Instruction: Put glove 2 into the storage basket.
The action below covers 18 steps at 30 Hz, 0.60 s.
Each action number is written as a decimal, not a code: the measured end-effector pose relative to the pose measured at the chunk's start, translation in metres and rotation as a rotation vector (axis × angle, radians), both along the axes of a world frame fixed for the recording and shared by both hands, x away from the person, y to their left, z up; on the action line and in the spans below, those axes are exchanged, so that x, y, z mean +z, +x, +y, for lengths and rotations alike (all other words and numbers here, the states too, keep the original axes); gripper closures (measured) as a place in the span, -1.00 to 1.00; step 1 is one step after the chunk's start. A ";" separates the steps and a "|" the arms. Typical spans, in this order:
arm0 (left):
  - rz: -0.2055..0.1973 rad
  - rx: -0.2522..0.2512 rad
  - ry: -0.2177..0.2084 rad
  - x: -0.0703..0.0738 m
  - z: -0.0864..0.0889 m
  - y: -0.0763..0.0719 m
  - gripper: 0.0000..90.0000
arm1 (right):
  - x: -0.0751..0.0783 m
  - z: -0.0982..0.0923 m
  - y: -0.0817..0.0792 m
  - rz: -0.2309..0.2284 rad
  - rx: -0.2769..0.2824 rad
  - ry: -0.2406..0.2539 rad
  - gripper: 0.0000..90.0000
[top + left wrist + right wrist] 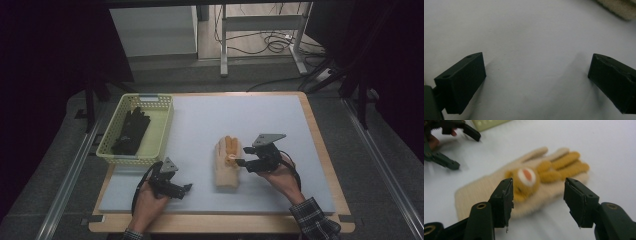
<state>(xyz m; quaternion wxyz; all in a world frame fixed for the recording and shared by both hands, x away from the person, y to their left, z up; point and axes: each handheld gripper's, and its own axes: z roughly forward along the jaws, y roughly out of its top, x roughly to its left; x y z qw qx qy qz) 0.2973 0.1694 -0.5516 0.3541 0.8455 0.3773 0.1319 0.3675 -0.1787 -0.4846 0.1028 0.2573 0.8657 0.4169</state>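
A cream knitted glove (227,162) with an orange animal figure on its back lies flat on the white mat, fingers pointing away from me. In the right gripper view the glove (529,182) lies just beyond the jaws. My right gripper (240,162) sits at the glove's right edge, open, its pads touching nothing (537,195). My left gripper (189,187) rests low near the front left of the mat, open over bare mat (536,72), with a corner of the glove (621,10) far off. The left gripper (466,151) also appears beyond the glove's cuff.
A pale yellow basket (167,125) stands at the mat's left edge with a black glove (131,131) inside. The white mat (240,115) lies on a wooden table. Beyond the table are metal table legs and cables on the floor.
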 end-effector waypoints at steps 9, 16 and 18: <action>0.000 0.000 0.001 0.000 0.000 0.000 -0.97 | -0.016 -0.016 -0.013 0.070 -0.022 0.004 0.48; 0.000 0.000 0.001 0.000 0.000 0.000 -0.97 | -0.029 -0.014 -0.025 0.072 0.023 -0.029 0.92; 0.000 0.000 0.001 0.000 0.000 0.000 -0.97 | -0.032 -0.011 -0.026 0.072 0.036 -0.036 0.94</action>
